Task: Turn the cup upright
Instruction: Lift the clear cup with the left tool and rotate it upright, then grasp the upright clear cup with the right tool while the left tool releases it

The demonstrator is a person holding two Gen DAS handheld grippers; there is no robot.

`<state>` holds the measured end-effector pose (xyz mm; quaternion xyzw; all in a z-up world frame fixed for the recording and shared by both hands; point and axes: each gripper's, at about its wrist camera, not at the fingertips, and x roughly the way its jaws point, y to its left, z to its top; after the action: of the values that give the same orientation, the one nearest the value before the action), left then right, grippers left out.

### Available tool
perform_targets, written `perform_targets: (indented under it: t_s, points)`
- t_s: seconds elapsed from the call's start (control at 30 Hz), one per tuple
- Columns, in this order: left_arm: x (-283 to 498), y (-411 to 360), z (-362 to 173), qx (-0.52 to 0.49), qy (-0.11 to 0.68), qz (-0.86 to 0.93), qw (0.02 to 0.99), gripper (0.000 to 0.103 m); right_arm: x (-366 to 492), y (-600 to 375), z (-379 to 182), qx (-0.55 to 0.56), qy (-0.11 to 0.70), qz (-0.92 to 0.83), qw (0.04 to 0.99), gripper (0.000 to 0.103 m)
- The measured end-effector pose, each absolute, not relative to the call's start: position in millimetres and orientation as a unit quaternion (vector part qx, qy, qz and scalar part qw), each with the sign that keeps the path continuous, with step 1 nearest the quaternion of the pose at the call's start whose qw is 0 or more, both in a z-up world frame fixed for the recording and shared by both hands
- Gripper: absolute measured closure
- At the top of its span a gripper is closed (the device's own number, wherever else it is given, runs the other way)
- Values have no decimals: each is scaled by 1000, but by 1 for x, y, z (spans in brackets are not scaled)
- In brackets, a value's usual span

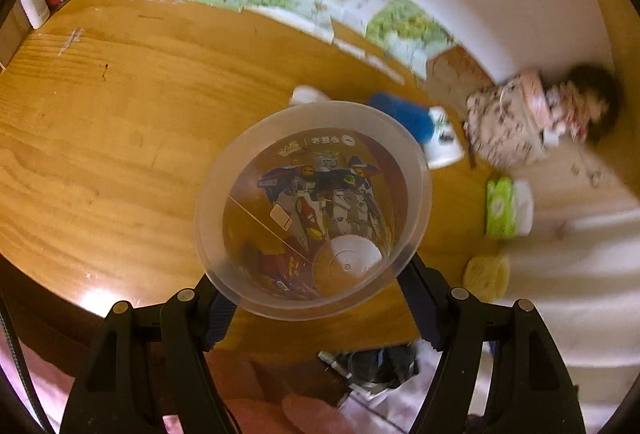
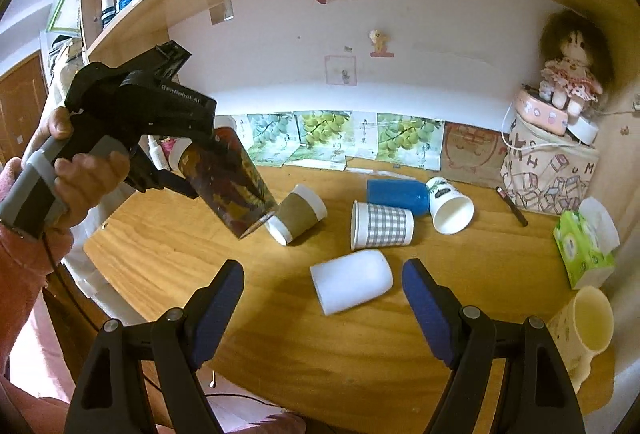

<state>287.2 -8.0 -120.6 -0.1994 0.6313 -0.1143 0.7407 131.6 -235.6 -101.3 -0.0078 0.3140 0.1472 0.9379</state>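
My left gripper (image 1: 316, 308) is shut on a clear plastic cup with a printed robot sleeve (image 1: 314, 209). I hold it in the air above the wooden desk (image 1: 120, 121), tilted, mouth toward the camera. In the right wrist view the same cup (image 2: 230, 181) hangs tilted in the left gripper (image 2: 176, 169) at the left, base pointing down and right. My right gripper (image 2: 322, 298) is open and empty, low over the desk (image 2: 340, 354), just before a white cup (image 2: 351, 281) lying on its side.
Several more cups lie on their sides: a brown-sleeved one (image 2: 298, 220), a checked one (image 2: 380, 226), a blue one (image 2: 398, 195), a white paper one (image 2: 450, 209). A yellow cup (image 2: 586, 330) stands at the right. A tissue pack (image 2: 582, 250) and a doll (image 2: 570, 73) are at the right.
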Motion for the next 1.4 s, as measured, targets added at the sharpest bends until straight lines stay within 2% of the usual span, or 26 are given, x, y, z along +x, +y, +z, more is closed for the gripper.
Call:
perform_targets:
  t_s: [0.63, 1.4]
  points:
    - [267, -46, -165, -41, 724, -178, 665, 27, 124, -222, -132, 20, 359, 126, 925, 21]
    - [310, -56, -239, 56, 791, -274, 544, 27, 163, -168, -168, 98, 431, 31, 897, 21]
